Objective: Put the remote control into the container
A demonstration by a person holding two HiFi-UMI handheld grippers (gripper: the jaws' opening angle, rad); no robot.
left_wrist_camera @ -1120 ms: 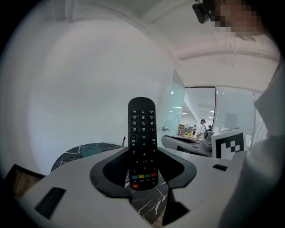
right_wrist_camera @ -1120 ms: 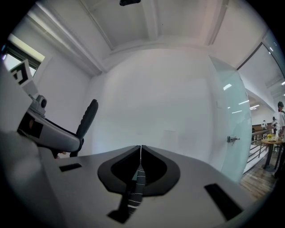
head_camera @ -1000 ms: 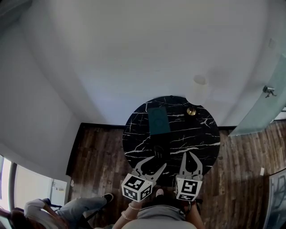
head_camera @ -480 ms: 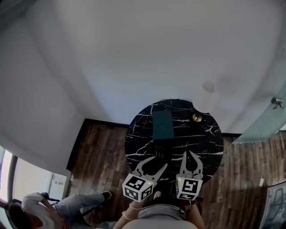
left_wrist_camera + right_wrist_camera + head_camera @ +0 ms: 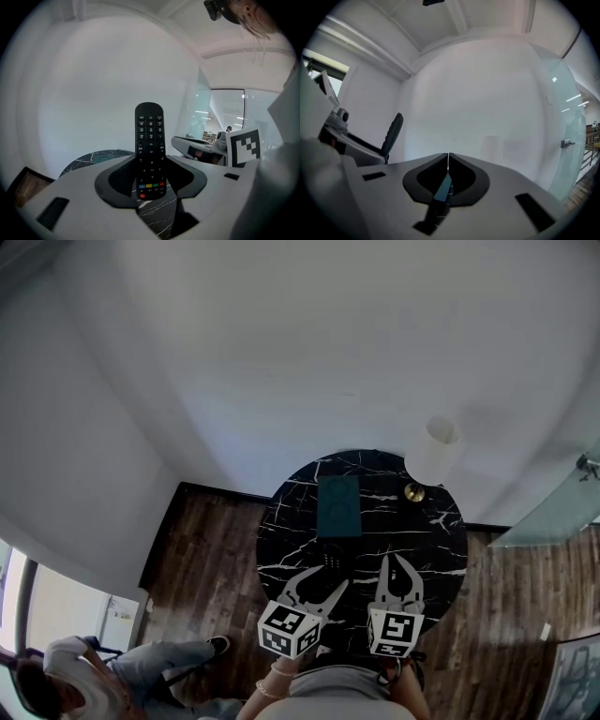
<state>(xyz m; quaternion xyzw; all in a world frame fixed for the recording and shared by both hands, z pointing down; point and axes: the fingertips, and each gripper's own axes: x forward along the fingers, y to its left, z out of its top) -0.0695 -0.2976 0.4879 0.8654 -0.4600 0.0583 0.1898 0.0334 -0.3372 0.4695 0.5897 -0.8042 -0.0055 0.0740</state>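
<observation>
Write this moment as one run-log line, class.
left gripper: shut on remote control | right gripper: shut, empty | container: on table, remote control not yet inside

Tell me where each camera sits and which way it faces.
Head view: on the person's head, facing steeply down at the round table; left gripper and right gripper show.
Left gripper view: on that gripper, looking along jaws clamped on the remote control; right gripper shows beside it.
Right gripper view: on that gripper, facing the white wall past shut, empty jaws.
Shared: head and left gripper views both show remote control and teal container.
</observation>
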